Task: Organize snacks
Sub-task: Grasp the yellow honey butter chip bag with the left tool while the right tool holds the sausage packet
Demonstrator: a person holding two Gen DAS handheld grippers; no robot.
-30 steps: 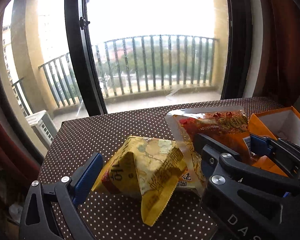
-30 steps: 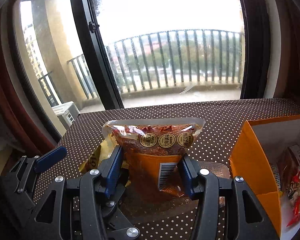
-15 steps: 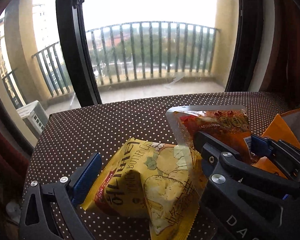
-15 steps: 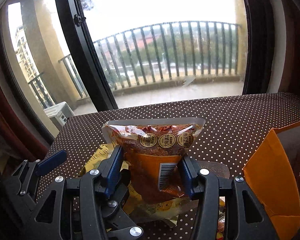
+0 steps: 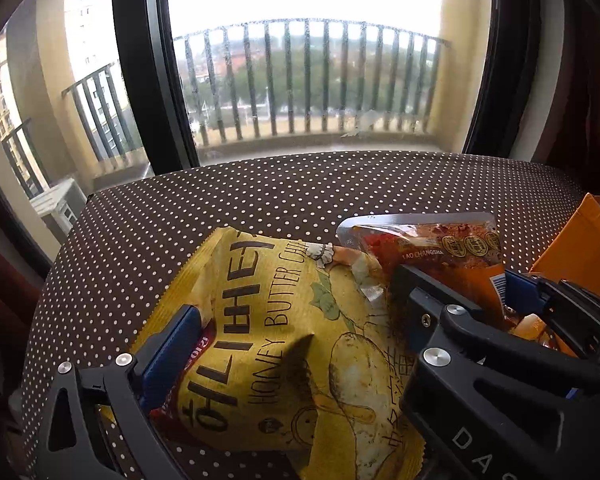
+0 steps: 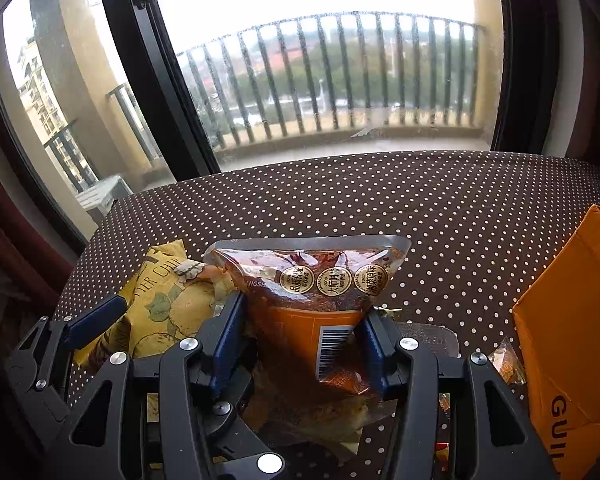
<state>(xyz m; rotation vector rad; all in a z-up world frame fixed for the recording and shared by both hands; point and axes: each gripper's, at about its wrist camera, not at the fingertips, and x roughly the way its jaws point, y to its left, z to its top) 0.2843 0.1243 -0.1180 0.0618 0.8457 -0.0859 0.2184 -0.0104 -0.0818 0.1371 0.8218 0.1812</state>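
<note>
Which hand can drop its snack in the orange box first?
Probably the right gripper: its red pouch sits nearer the orange box than the left gripper's yellow chip bag.

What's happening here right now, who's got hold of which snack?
A person is working with both tongs at once over the dotted tablecloth. The left tongs are closed on the yellow honey butter chip bag, and the right tongs are closed on the red-orange pouch with the barcode. The two packs sit side by side, the pouch to the right of the chip bag. The orange box stands further right; neither pack is in it yet.
</note>
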